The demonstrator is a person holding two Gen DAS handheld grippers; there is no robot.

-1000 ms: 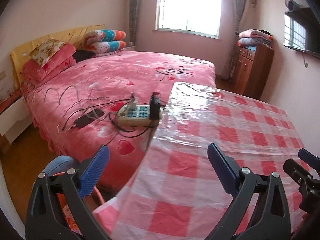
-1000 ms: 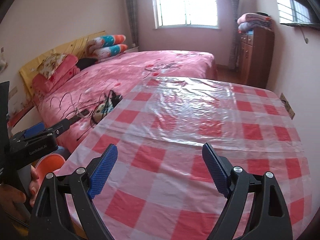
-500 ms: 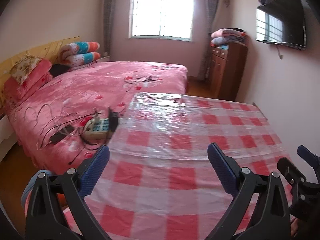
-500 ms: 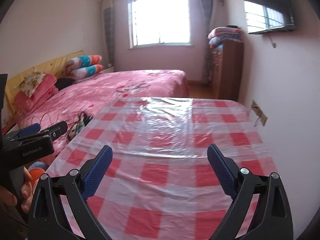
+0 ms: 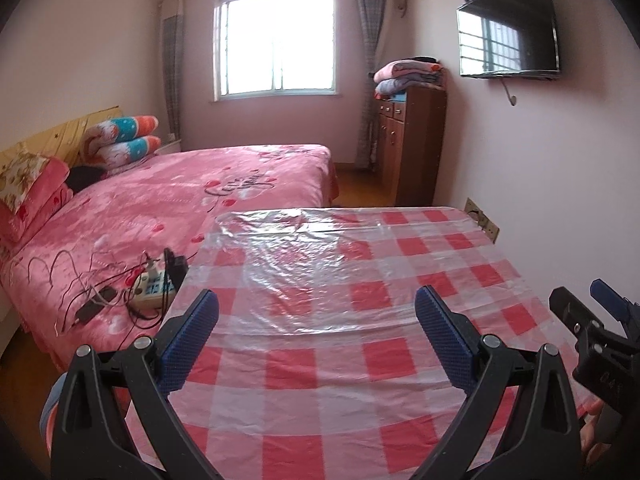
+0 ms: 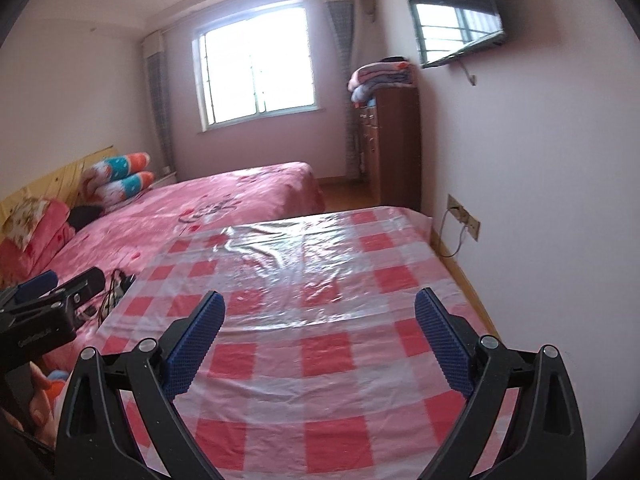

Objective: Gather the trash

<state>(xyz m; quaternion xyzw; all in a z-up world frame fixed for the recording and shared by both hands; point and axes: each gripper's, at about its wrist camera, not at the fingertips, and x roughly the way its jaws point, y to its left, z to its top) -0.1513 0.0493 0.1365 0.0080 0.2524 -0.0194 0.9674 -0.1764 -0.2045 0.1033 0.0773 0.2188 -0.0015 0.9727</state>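
No trash shows in either view. My left gripper (image 5: 318,330) is open and empty above the near end of a table with a red-and-white checked cloth under clear plastic (image 5: 360,280). My right gripper (image 6: 320,334) is also open and empty above the same table (image 6: 320,280). The right gripper also shows at the right edge of the left wrist view (image 5: 592,320), and the left gripper shows at the left edge of the right wrist view (image 6: 56,292).
A pink bed (image 5: 180,200) stands left of the table, with a power strip and cables (image 5: 152,288) on it. A wooden cabinet (image 5: 412,140) with folded blankets stands by the right wall under a TV (image 5: 508,28). A wall socket (image 6: 464,220) sits by the table's far right.
Both grippers have swung to the right and tilted up. The bed and power strip slid left in view, and the TV and right wall came into view. Both grippers stayed open.
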